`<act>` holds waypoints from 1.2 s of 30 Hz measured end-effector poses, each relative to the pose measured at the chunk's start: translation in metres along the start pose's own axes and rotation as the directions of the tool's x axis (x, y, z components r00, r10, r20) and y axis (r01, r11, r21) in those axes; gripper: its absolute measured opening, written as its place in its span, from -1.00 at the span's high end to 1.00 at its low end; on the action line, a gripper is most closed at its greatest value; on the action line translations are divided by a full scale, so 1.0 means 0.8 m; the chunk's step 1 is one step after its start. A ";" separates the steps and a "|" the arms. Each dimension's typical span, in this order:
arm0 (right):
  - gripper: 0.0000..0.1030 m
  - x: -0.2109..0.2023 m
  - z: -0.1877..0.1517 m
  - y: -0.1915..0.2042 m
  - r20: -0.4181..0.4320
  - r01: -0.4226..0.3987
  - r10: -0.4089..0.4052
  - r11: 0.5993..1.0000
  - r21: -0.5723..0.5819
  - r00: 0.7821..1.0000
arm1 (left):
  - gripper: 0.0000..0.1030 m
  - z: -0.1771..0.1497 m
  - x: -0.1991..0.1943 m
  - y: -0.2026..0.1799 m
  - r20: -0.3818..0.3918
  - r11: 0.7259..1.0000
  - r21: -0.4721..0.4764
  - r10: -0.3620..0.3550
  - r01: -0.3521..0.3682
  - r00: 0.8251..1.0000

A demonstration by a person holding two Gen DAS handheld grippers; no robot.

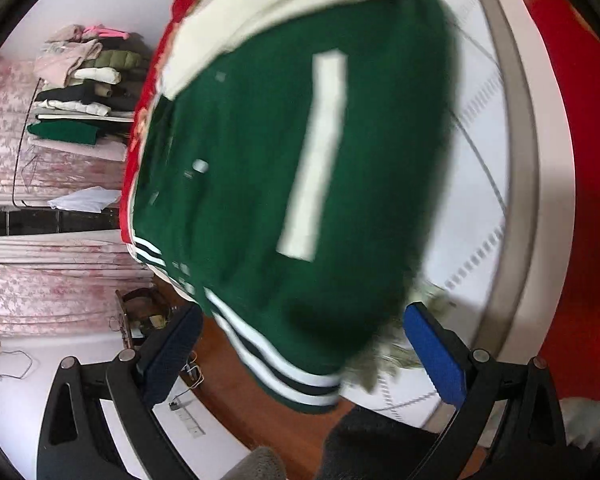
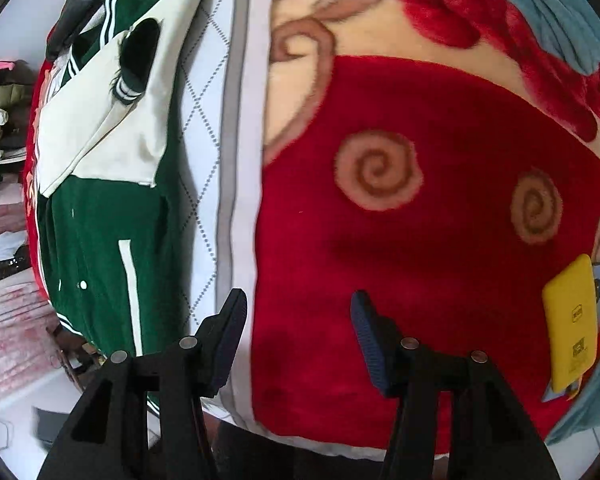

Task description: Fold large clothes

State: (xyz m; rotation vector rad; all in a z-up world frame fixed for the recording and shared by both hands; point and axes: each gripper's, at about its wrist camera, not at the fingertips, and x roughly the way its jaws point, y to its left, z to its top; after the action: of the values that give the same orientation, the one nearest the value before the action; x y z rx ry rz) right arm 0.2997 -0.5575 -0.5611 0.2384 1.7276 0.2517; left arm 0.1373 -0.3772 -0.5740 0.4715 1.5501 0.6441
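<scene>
A green varsity jacket (image 1: 260,168) with cream sleeves and white-striped hem lies on a white quilted cover (image 1: 480,128) on the bed. It also shows in the right wrist view (image 2: 100,232), its cream sleeves (image 2: 100,136) folded across the body. My left gripper (image 1: 300,352) is open, its blue pads on either side of the jacket's hem, holding nothing. My right gripper (image 2: 298,344) is open and empty above the red blanket (image 2: 380,260), to the right of the jacket.
A stack of folded clothes (image 1: 84,80) sits on a pink-patterned surface at the left. A yellow phone-sized object (image 2: 572,324) lies on the red blanket at the right. Wooden floor (image 1: 240,380) and white cables show beneath the bed edge.
</scene>
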 end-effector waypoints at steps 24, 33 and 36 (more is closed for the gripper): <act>-0.46 0.099 0.165 0.065 0.054 -0.591 0.593 0.805 -0.048 0.804 | 0.62 0.089 0.040 0.101 0.013 0.916 -0.396 -0.062 0.063 0.998; 0.20 0.136 0.230 0.123 0.099 -0.675 0.670 0.738 0.020 0.736 | 0.69 0.104 0.048 0.128 -0.003 0.890 -0.440 -0.132 0.118 0.991; 0.64 0.129 0.224 0.136 0.136 -0.647 0.639 0.762 0.024 0.757 | 0.73 0.105 0.042 0.144 0.018 0.884 -0.443 -0.157 0.148 0.987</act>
State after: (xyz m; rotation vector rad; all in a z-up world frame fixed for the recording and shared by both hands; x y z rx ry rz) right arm 0.4609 -0.4167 -0.6556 0.8951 1.4797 0.6703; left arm 0.2087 -0.2585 -0.5254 -0.0032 1.3846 0.8515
